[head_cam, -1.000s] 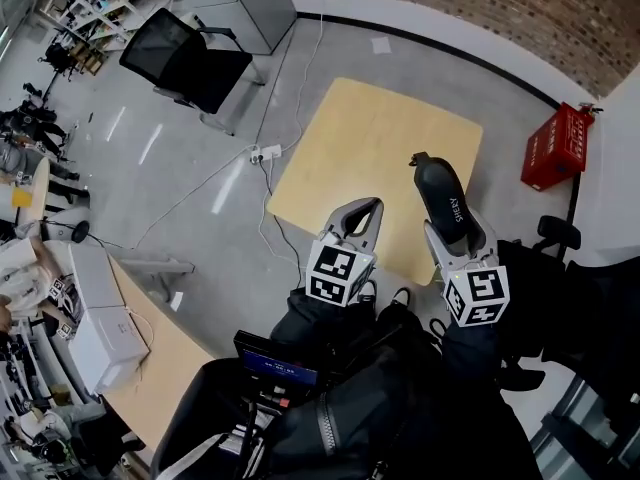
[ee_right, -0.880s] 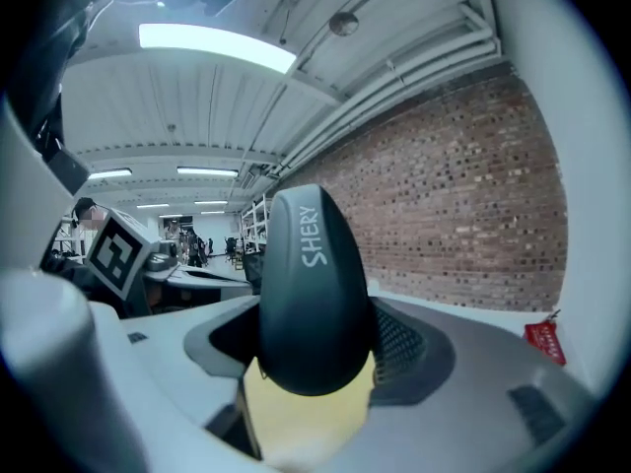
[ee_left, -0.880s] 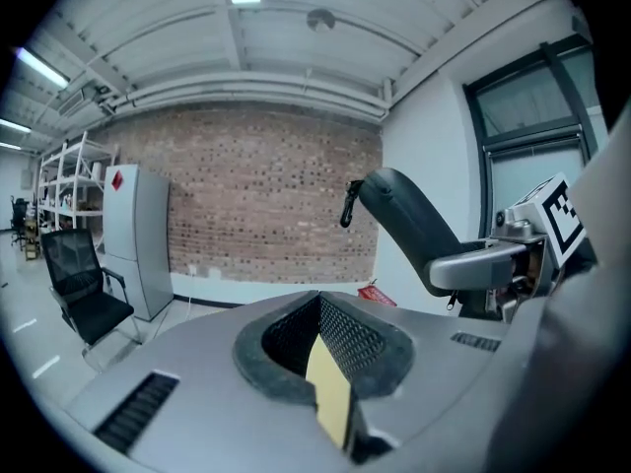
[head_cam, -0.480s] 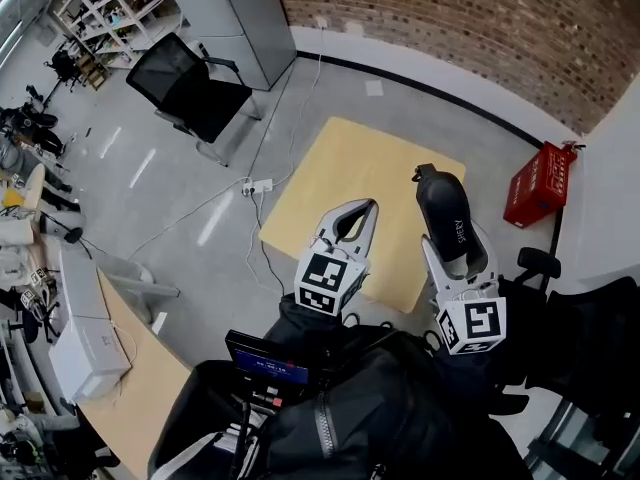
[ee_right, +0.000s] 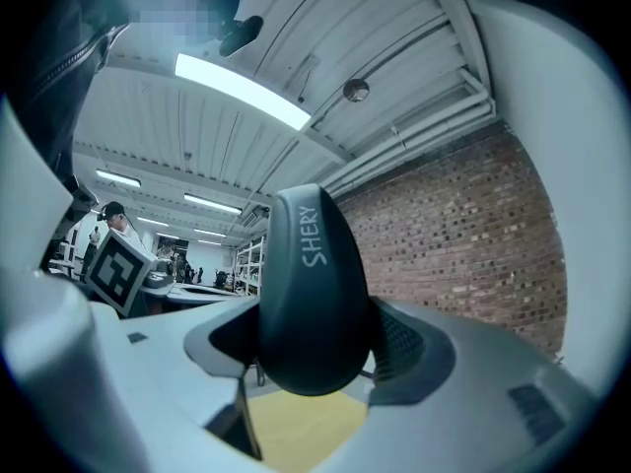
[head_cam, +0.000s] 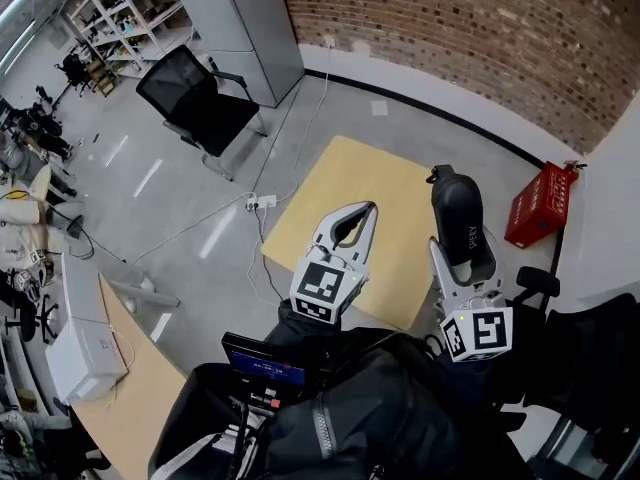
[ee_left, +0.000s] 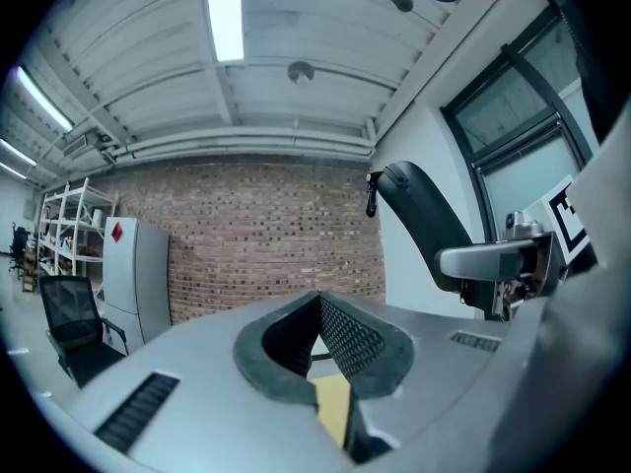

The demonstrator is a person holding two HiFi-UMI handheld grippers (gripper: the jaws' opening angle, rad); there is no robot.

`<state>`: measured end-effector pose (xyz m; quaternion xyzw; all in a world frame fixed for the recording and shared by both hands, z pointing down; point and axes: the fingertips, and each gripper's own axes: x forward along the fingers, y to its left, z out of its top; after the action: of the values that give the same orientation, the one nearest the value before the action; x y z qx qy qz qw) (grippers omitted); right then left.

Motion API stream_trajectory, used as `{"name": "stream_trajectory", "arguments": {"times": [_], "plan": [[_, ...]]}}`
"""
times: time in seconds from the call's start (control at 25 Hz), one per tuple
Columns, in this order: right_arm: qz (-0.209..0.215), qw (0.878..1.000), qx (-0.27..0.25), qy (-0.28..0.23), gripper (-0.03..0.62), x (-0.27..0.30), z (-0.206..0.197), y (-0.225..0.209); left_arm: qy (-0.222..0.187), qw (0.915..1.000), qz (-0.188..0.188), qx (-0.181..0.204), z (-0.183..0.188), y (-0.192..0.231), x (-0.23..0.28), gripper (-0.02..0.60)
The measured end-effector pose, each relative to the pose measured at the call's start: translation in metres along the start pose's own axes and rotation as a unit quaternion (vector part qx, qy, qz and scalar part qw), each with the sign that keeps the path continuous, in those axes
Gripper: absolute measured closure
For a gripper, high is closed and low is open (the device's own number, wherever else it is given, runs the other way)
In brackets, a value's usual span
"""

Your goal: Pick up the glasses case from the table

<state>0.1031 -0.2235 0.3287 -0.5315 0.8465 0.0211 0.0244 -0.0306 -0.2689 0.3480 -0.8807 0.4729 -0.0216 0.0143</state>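
The glasses case [head_cam: 459, 218] is held in the right claw [head_cam: 462, 253], well above the pale wooden desk [head_cam: 350, 173], on which nothing else is seen. In the right gripper view the dark, rounded case [ee_right: 311, 294] is clamped between the two padded jaws by its lower end. Most of its length stands out beyond them, towards the ceiling. The left claw [head_cam: 368, 210] is carried beside it over the desk. Its jaws are closed tip to tip, and nothing is gripped between them.

The pick-up is judged to be essentially done, so the step in hand is a matter of securing the lift. Because the case is gripped near one end, the free length can act as a lever. The shell also looks smooth and curved, so slipping or pivoting is the likely fault. Firm, even pressure is called for, without jerks or sudden tilting. The left claw is best held clear of the case.
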Motion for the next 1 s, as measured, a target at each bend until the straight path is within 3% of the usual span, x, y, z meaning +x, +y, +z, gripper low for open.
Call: {"name": "stream_trajectory", "arguments": {"times": [0.4,1.0], "plan": [[0.006,1.0,-0.005,-0.011,0.263,0.016,0.013,-0.003,-0.005,1.0,-0.003,0.003,0.011,0.007,0.011,0.581],[0.01,1.0,0.005,0.004,0.263,0.022,-0.005,-0.012,0.006,1.0,-0.001,-0.005,-0.004,0.008,0.02,0.581]]}}
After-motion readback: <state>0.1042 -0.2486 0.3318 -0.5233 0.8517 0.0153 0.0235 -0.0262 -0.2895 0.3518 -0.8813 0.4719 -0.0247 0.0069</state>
